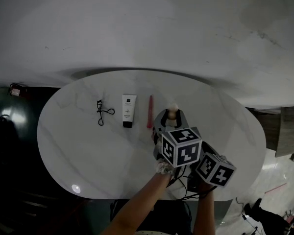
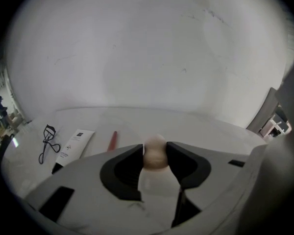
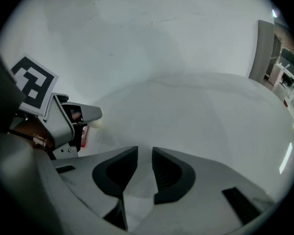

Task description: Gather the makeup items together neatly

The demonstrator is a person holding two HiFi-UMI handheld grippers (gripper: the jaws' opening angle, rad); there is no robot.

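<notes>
A beige egg-shaped makeup sponge (image 2: 154, 155) sits between the jaws of my left gripper (image 1: 172, 112), and both pads press on its sides. It is just above or on the white marble table (image 1: 88, 155), right of a red stick (image 1: 150, 111). Further left lie a white tube with a black cap (image 1: 129, 110) and a black eyelash curler (image 1: 104, 112), all in a row. My right gripper (image 3: 145, 151) hangs near the table's front right, behind the left one. Its jaws stand a narrow gap apart with nothing between them.
The oval table's front edge (image 1: 137, 198) is close to the person's arms. Cables (image 1: 183, 185) hang under the grippers. Dark floor and clutter lie to the left, and a grey wall is behind the table.
</notes>
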